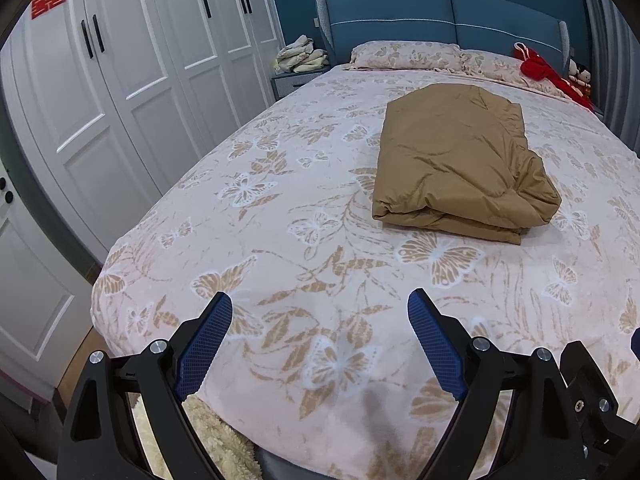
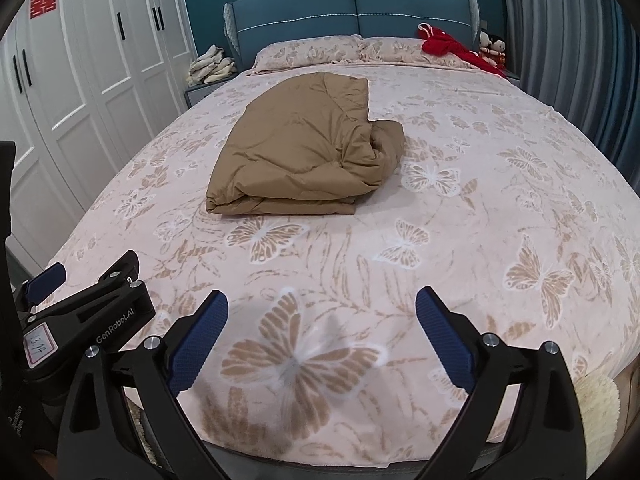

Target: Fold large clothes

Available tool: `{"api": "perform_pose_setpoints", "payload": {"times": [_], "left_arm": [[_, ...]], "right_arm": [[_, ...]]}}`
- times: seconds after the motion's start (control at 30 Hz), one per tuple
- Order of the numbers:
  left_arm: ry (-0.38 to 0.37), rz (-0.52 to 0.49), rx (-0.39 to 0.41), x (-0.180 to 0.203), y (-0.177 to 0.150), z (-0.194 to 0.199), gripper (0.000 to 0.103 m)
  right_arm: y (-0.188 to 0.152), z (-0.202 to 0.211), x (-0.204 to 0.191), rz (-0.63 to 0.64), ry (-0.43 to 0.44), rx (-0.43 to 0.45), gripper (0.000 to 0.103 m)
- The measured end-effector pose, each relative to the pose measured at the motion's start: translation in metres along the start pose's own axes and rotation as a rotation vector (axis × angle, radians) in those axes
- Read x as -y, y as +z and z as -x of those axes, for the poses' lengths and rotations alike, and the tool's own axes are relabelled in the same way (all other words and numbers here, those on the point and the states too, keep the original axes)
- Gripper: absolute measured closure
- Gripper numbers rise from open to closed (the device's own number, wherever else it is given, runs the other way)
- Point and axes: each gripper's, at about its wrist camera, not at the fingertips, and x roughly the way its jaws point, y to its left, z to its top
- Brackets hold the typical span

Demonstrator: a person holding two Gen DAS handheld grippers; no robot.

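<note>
A tan padded garment point(image 1: 460, 160) point(image 2: 300, 152) lies folded into a thick rectangle on the bed point(image 1: 260, 248) point(image 2: 460, 208). Its right side is bunched and rumpled. In the left wrist view it sits to the right of centre, and in the right wrist view to the left of centre. My left gripper point(image 1: 320, 300) hovers open over the foot of the bed, well short of the garment, with only the bedspread between its blue pads. Beside it, my right gripper point(image 2: 322, 296) is also open and holds nothing, equally far from the garment.
White wardrobe doors point(image 1: 132, 80) run along the left. A blue headboard point(image 2: 352, 4), two pillows point(image 2: 312, 50) and a red cloth point(image 2: 448, 46) are at the far end. Pale folded laundry point(image 1: 300, 56) sits on a nightstand, grey curtains point(image 2: 568, 40) hang on the right, and cream fleece point(image 1: 216, 436) pokes out under the bed's foot.
</note>
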Motion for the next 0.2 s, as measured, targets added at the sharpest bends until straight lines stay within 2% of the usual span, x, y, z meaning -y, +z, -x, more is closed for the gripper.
{"api": "perform_pose_setpoints", "payload": {"times": [0.2], "left_arm": [[-0.006, -0.003, -0.002, -0.0002, -0.0007, -0.0003, 0.016]], "right_arm": [[-0.0005, -0.0004, 0.0002, 0.003, 0.001, 0.001, 0.009]]}}
